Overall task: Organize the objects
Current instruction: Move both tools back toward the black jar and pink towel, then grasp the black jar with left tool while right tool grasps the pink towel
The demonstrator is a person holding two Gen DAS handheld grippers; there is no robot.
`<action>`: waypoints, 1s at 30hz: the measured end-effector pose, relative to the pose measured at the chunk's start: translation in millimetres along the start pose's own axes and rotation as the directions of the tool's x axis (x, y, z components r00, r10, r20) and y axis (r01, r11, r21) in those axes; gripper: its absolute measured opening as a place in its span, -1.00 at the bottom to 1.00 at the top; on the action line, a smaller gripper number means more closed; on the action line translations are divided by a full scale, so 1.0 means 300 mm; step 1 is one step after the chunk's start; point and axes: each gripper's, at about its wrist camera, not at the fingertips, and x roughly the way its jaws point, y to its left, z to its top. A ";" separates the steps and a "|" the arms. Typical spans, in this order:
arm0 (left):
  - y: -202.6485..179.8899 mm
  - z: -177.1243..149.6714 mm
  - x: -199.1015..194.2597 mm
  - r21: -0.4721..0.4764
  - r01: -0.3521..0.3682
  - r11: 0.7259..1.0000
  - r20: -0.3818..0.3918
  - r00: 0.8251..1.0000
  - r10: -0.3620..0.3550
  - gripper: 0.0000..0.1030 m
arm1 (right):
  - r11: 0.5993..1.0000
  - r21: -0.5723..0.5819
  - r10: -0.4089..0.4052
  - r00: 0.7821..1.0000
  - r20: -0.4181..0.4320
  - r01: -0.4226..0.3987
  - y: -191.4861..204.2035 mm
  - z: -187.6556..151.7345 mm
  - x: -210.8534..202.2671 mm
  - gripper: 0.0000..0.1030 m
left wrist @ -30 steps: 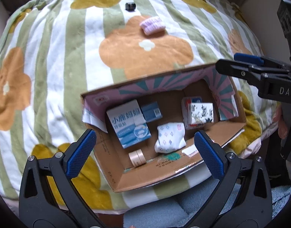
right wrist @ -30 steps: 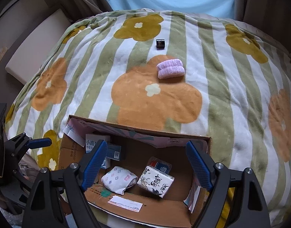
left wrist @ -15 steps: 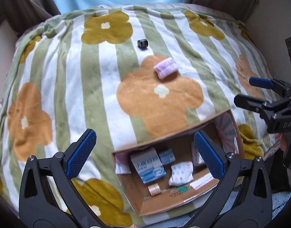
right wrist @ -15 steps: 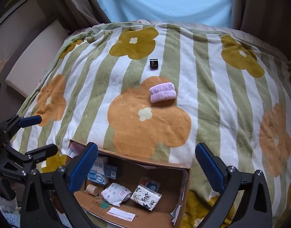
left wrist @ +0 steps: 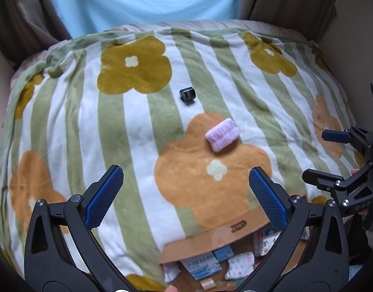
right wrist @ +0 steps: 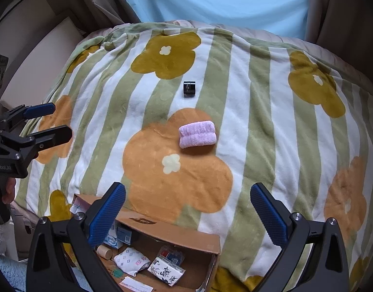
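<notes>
Cylinder [right wrist: 189,88] behind towel roll [right wrist: 197,133]

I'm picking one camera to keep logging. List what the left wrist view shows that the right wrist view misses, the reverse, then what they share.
Only the left wrist view: the right tool, seen from the side at the right edge, and the roll of tape lying flat in the box.

Only the right wrist view: the left tool at the left edge, and the black-and-white printed packet in full.

Both: the pink rolled cloth, the small black object beyond it, the striped flower blanket and the open cardboard box with the patterned white bundle.
</notes>
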 end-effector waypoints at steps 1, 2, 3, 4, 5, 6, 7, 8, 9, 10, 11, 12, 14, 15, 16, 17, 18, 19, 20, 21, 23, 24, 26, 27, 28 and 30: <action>0.000 0.027 0.028 0.010 0.001 1.000 -0.004 1.000 -0.001 0.99 | 1.000 -0.002 -0.002 1.000 -0.001 0.002 -0.007 0.012 0.015 0.98; -0.001 0.045 0.047 0.015 0.007 1.000 -0.006 1.000 -0.007 0.99 | 1.000 -0.008 -0.006 1.000 -0.005 0.006 -0.013 0.025 0.035 0.98; 0.000 0.067 0.071 0.020 0.016 1.000 -0.008 1.000 -0.016 0.99 | 1.000 -0.011 -0.008 1.000 -0.009 0.008 -0.018 0.037 0.052 0.99; -0.001 0.096 0.102 0.028 0.017 0.999 -0.010 1.000 -0.017 0.99 | 1.000 -0.014 -0.005 1.000 -0.017 0.005 -0.023 0.049 0.074 0.99; -0.003 0.114 0.124 0.036 0.016 0.999 -0.012 1.000 -0.016 0.99 | 1.000 -0.014 -0.002 1.000 -0.025 0.002 -0.030 0.061 0.100 0.99; -0.005 0.136 0.154 0.045 0.016 0.999 -0.016 1.000 -0.015 0.99 | 1.000 -0.013 -0.002 1.000 -0.031 0.002 -0.036 0.072 0.123 0.99; -0.006 0.161 0.191 0.053 0.016 0.998 -0.021 1.000 -0.015 0.99 | 1.000 -0.012 0.004 0.999 -0.040 -0.004 -0.043 0.082 0.148 0.98; -0.008 0.179 0.218 0.059 0.020 0.998 -0.026 0.999 -0.019 0.99 | 1.000 -0.011 0.008 0.999 -0.048 -0.008 -0.048 0.093 0.174 0.98; -0.011 0.203 0.260 0.067 0.022 0.997 -0.032 0.999 -0.020 0.99 | 1.000 -0.010 0.009 0.999 -0.053 -0.010 -0.054 0.103 0.199 0.98; -0.014 0.221 0.292 0.075 0.022 0.997 -0.038 0.999 -0.020 0.99 | 1.000 -0.012 0.007 0.998 -0.058 -0.007 -0.057 0.112 0.225 0.98; -0.016 0.238 0.326 0.081 0.022 0.996 -0.044 0.999 -0.019 0.99 | 1.000 -0.015 0.001 0.998 -0.064 -0.002 -0.060 0.120 0.252 0.98; -0.018 0.256 0.365 0.085 0.020 0.996 -0.052 0.999 -0.016 0.99 | 1.000 -0.017 -0.006 0.997 -0.071 0.004 -0.063 0.129 0.278 0.98; -0.019 0.291 0.455 0.085 0.013 0.996 -0.076 0.997 -0.007 0.99 | 1.000 -0.022 -0.011 0.996 -0.084 0.009 -0.067 0.144 0.334 0.98; -0.019 0.306 0.496 0.085 0.010 0.996 -0.088 0.996 -0.003 0.97 | 1.000 -0.022 -0.014 0.996 -0.086 0.012 -0.070 0.150 0.360 0.98; -0.019 0.318 0.536 0.082 0.009 0.997 -0.098 0.995 -0.001 0.94 | 1.000 -0.023 -0.012 0.995 -0.095 0.010 -0.072 0.157 0.393 0.98; -0.020 0.331 0.571 0.079 0.012 0.997 -0.108 0.994 -0.004 0.92 | 1.000 -0.026 -0.011 0.994 -0.105 0.008 -0.072 0.162 0.418 0.98; -0.020 0.339 0.602 0.076 0.014 0.997 -0.115 0.993 -0.005 0.90 | 1.000 -0.028 -0.017 0.993 -0.115 0.013 -0.074 0.165 0.445 0.98; -0.020 0.353 0.642 0.074 0.016 0.997 -0.122 0.992 -0.007 0.89 | 0.999 -0.031 -0.021 0.992 -0.122 0.017 -0.074 0.168 0.473 0.98; -0.020 0.361 0.669 0.073 0.018 0.997 -0.126 0.992 -0.009 0.87 | 0.999 -0.031 -0.017 0.992 -0.129 0.013 -0.076 0.168 0.495 0.98; -0.019 0.369 0.696 0.072 0.019 0.997 -0.130 0.991 -0.010 0.84 | 1.000 -0.029 -0.015 0.991 -0.134 0.011 -0.078 0.170 0.517 0.98; -0.014 0.388 0.749 0.065 0.027 0.998 -0.135 0.991 -0.018 0.81 | 1.000 -0.028 -0.014 0.991 -0.136 0.011 -0.079 0.174 0.554 0.98; -0.014 0.398 0.775 0.060 0.032 0.998 -0.138 0.990 -0.023 0.81 | 0.999 -0.030 -0.016 0.991 -0.135 0.012 -0.078 0.176 0.572 0.98; -0.014 0.416 0.830 0.053 0.037 0.998 -0.143 0.989 -0.030 0.81 | 0.999 -0.036 -0.025 0.991 -0.131 0.020 -0.077 0.179 0.604 0.98; -0.014 0.423 0.857 0.048 0.041 0.998 -0.148 0.988 -0.033 0.78 | 0.999 -0.037 -0.027 0.991 -0.128 0.023 -0.076 0.181 0.616 0.98; -0.014 0.427 0.877 0.044 0.043 0.998 -0.152 0.988 -0.036 0.71 | 0.999 -0.039 -0.030 0.992 -0.123 0.025 -0.076 0.182 0.627 0.98; -0.013 0.436 0.921 0.030 0.052 0.998 -0.166 0.985 -0.046 0.57 | 0.998 -0.042 -0.041 0.993 -0.115 0.036 -0.076 0.186 0.645 0.99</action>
